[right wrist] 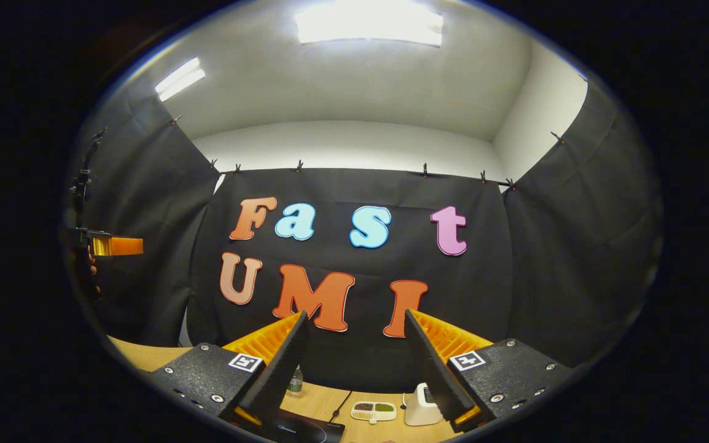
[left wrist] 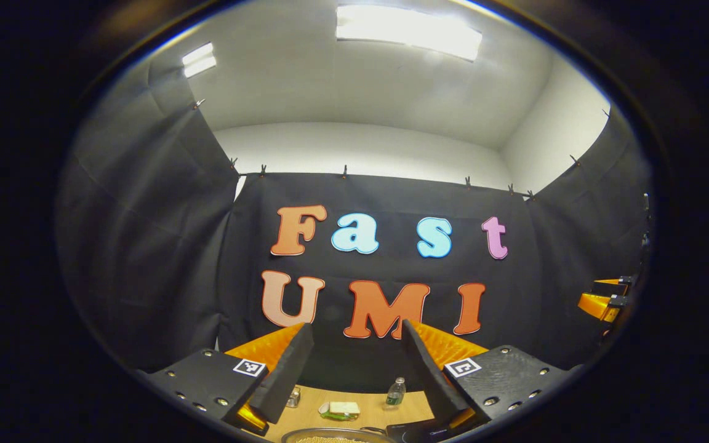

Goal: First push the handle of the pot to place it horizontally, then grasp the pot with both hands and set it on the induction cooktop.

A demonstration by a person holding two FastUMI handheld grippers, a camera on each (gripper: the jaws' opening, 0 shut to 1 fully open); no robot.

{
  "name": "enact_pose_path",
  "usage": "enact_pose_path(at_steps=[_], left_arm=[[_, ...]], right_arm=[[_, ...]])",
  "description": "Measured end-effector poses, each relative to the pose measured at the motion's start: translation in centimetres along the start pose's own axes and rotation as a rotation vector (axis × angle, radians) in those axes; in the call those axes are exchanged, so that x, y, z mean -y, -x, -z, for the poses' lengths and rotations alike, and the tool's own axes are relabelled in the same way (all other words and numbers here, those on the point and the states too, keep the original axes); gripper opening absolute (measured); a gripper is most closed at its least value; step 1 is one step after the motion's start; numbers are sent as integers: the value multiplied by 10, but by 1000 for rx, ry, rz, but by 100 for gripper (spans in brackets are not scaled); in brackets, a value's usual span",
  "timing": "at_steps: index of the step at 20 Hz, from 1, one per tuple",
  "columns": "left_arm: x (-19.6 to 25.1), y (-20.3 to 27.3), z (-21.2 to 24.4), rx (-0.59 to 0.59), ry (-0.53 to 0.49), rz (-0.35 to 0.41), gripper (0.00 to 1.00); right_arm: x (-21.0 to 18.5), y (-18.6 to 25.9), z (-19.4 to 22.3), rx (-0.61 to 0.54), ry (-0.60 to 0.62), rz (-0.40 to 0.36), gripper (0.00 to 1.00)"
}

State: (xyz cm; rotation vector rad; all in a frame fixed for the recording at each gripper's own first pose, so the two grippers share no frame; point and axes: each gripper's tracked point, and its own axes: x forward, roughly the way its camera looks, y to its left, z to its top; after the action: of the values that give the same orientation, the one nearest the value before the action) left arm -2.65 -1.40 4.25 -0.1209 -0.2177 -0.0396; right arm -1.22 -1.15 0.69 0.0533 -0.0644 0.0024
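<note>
Pot (left wrist: pixel 336 435) rim sits at six o'clock below my left gripper (left wrist: pixel 357 363), cooktop (right wrist: pixel 302 431) under my right gripper (right wrist: pixel 354 363); both jaws gape empty above the counter (left wrist: pixel 367 403), so I judge everything remains undone.

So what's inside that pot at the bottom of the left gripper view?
Inside the pot lies something pale and grainy; what it is, I cannot tell. Its lower part is cut off from view.

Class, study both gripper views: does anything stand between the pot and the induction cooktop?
Nothing visible does. In the left gripper view the pot sits at the bottom edge with the induction cooktop right beside it, bare table beyond.
</note>
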Motion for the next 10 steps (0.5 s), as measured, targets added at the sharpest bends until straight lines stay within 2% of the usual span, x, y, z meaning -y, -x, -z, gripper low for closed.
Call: enact_pose_path(at_steps=[3, 5, 7, 10], left_arm=[[3, 3, 1, 35, 18, 20, 91], [1, 7, 15, 25, 78, 7, 90], [19, 9, 37, -45, 145, 58, 89], [27, 11, 67, -140, 166, 106, 91]], right_arm=[[2, 3, 10, -4, -4, -1, 95], [-1, 7, 21, -22, -40, -10, 95], [-2, 8, 31, -38, -63, -21, 95], [10, 11, 44, -49, -52, 7, 95]])
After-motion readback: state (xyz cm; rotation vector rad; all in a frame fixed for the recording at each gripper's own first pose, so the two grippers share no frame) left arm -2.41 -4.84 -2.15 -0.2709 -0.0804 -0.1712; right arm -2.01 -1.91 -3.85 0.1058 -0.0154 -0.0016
